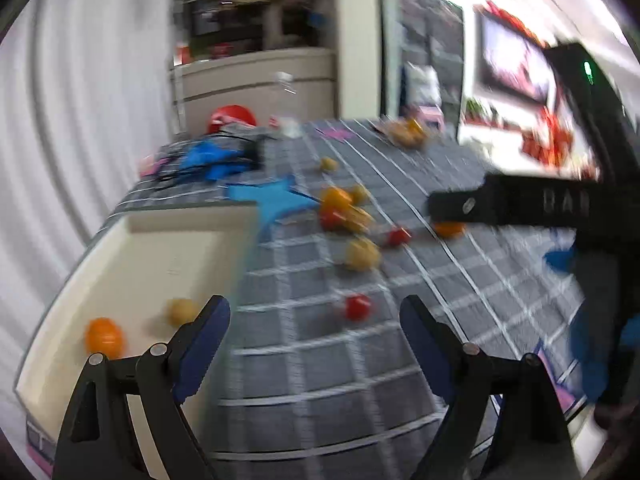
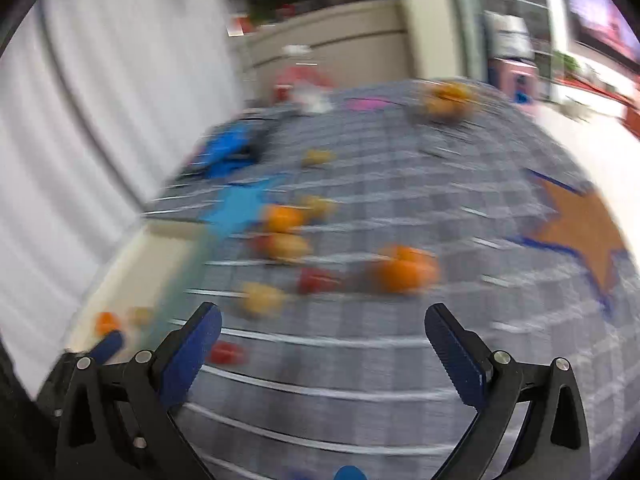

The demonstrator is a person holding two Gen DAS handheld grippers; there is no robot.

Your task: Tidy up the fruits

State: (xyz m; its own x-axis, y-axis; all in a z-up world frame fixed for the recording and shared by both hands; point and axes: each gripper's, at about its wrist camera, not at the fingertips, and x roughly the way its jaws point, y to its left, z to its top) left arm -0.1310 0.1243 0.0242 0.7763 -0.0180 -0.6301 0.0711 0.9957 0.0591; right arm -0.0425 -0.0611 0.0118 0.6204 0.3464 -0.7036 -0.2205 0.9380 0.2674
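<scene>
Small toy fruits lie scattered on a grey checked tablecloth [image 1: 320,360]. A white tray [image 1: 132,272] at the left holds an orange fruit [image 1: 104,336] and a yellow fruit [image 1: 182,310]. My left gripper [image 1: 314,320] is open and empty, just right of the tray, with a red fruit [image 1: 357,307] ahead between its fingers. My right gripper [image 2: 322,330] is open and empty above the cloth; it also shows in the left wrist view [image 1: 452,208], over an orange fruit [image 1: 450,229]. An orange fruit [image 2: 402,270], a red fruit [image 2: 316,280] and a yellow fruit [image 2: 262,298] lie ahead of it. Both views are blurred.
A blue star [image 1: 276,200] and an orange star [image 2: 580,232] mark the cloth. Blue and black gear [image 1: 216,156] lies at the far left edge. A bag of fruit [image 1: 406,132] sits at the far edge. White curtains hang at the left.
</scene>
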